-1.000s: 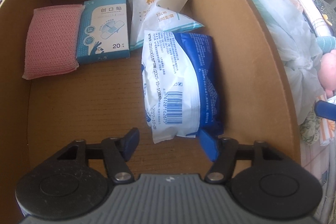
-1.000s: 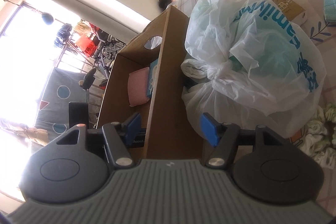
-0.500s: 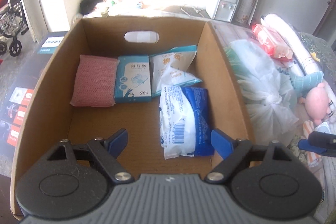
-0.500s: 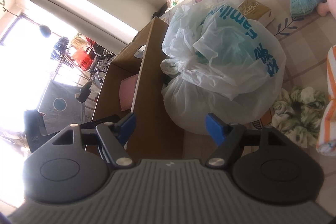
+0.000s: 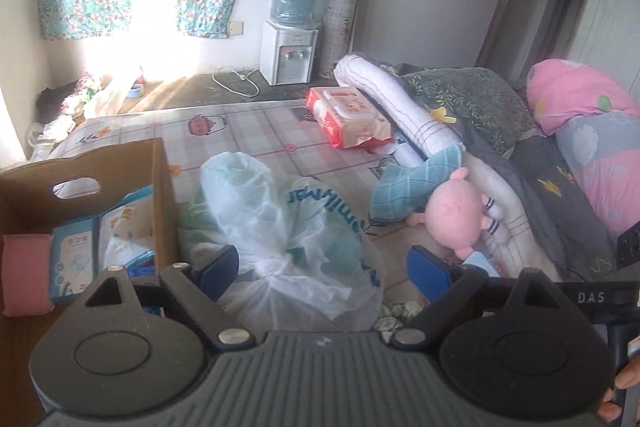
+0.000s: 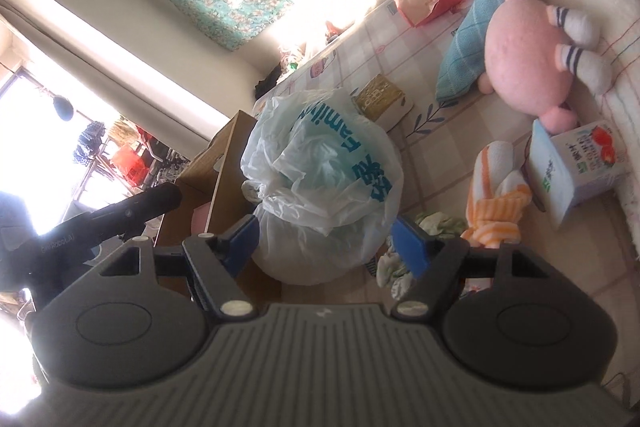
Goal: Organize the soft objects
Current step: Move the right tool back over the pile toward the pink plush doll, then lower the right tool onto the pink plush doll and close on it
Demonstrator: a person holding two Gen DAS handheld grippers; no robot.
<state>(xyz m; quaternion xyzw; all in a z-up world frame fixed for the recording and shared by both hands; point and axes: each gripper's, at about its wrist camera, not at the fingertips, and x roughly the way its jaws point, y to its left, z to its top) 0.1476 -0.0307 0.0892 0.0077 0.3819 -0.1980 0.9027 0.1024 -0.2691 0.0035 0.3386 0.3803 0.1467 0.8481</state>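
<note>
The left gripper (image 5: 322,269) is opening with nothing clamped, and the right gripper (image 6: 324,247) stands apart and empty. Both face the tied plastic bag (image 5: 296,239) on the bed (image 5: 256,135), just beside the cardboard box (image 5: 162,195). The step looks like choosing the next soft thing; next comes closing on the bag's knot.

The left claw (image 5: 322,273) has lifted out of the cardboard box (image 5: 162,195), now at 9 o'clock, its jaws opening, empty. The right claw (image 6: 324,247) now frames the tied plastic bag (image 6: 320,179).

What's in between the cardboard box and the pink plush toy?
The tied white plastic bag sits between the cardboard box and the pink plush toy, seen in both wrist views.
</note>
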